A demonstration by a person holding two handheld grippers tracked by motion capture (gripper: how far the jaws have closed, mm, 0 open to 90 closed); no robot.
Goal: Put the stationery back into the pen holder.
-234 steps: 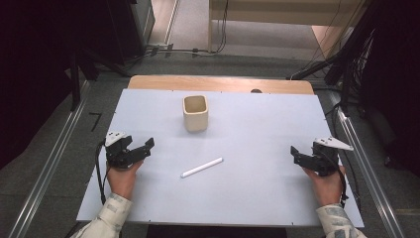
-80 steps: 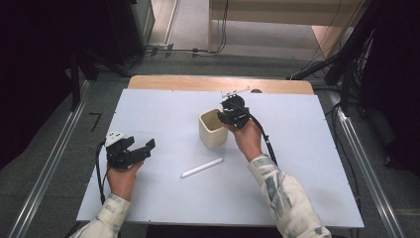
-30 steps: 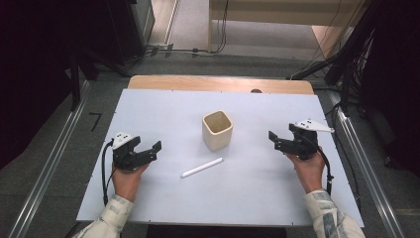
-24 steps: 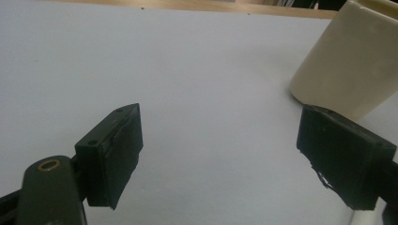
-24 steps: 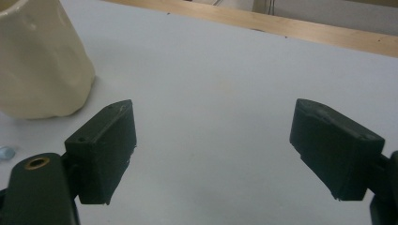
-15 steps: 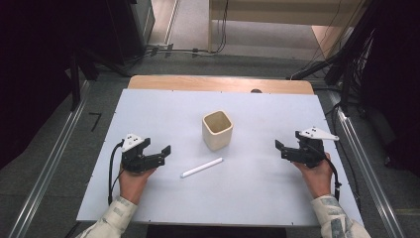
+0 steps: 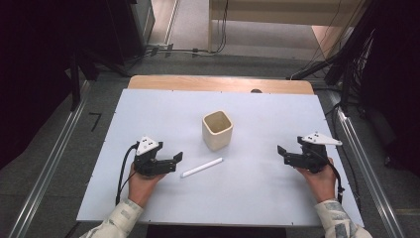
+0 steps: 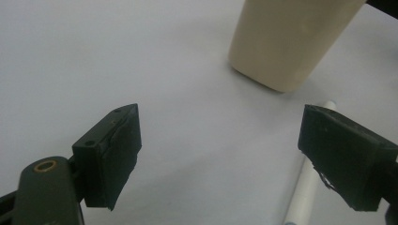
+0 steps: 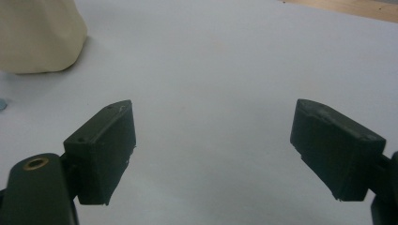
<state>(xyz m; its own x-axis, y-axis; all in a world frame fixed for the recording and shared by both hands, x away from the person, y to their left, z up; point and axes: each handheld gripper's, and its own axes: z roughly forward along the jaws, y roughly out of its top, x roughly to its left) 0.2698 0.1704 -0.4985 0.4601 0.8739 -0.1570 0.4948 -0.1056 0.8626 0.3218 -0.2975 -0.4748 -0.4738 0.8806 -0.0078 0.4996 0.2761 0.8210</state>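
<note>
While both grippers' fingers gape, empty | cup (image 7: pixel 217 130) mid-table | white stick (image 7: pixel 201 167) nr left gripper (image 7: pixel 174 162)

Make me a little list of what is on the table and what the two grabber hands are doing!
Table: white rectangular tabletop
Cup: cream square-sided cup, upright, looks empty, near the middle
Stick: white thin stick, perhaps chalk, lying flat in front of the cup, apart from it
Left gripper: open, holding nothing, close beside the stick's end
Right gripper: open, holding nothing, off to the right

left gripper (image 7: pixel 173 161): fingers spread wide, low | right gripper (image 7: pixel 283 154): fingers spread wide, low
</note>
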